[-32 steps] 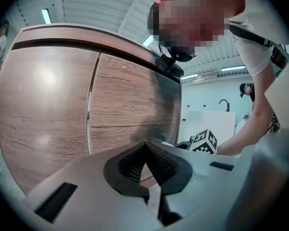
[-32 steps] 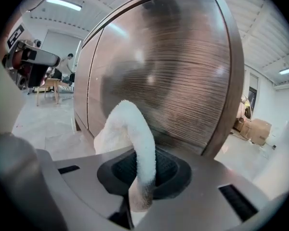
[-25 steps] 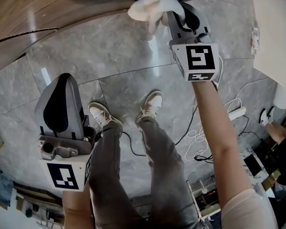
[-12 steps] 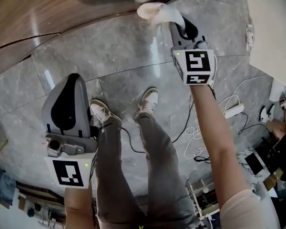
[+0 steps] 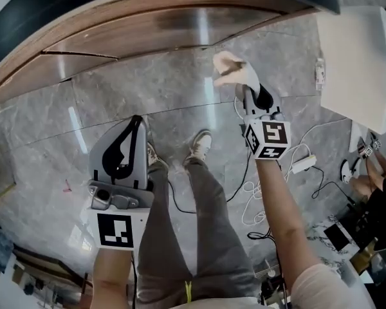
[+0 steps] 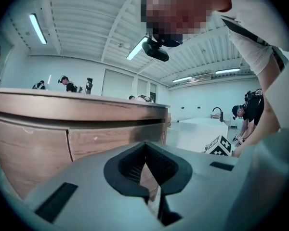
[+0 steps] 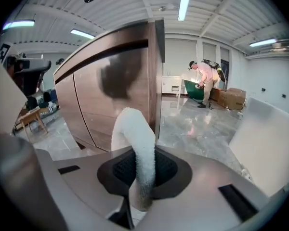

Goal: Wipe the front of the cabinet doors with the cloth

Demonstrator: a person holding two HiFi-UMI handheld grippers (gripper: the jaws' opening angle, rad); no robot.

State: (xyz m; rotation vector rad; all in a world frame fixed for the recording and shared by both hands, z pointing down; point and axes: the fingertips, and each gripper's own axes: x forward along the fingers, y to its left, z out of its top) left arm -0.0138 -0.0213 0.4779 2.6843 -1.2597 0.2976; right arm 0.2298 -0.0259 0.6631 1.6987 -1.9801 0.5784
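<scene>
The wooden cabinet doors (image 5: 148,34) run along the top of the head view, and stand ahead in the left gripper view as cabinet doors (image 6: 48,138) and in the right gripper view as cabinet doors (image 7: 111,100). My right gripper (image 5: 244,89) is shut on a white cloth (image 5: 231,69), held off the door over the floor; the cloth (image 7: 137,143) sticks up between its jaws. My left gripper (image 5: 132,131) hangs lower at the left, shut with nothing in it, its jaws (image 6: 147,170) pressed together.
Grey marble floor (image 5: 64,147) lies below, with my legs and shoes at centre. White cables and a power strip (image 5: 302,165) trail at the right. A white counter (image 5: 360,63) stands at the right. Other people work in the background.
The right gripper with the cloth has drawn back from the cabinet front and down. The view has pulled away, showing more of the cabinet. The left gripper shifted slightly right.
</scene>
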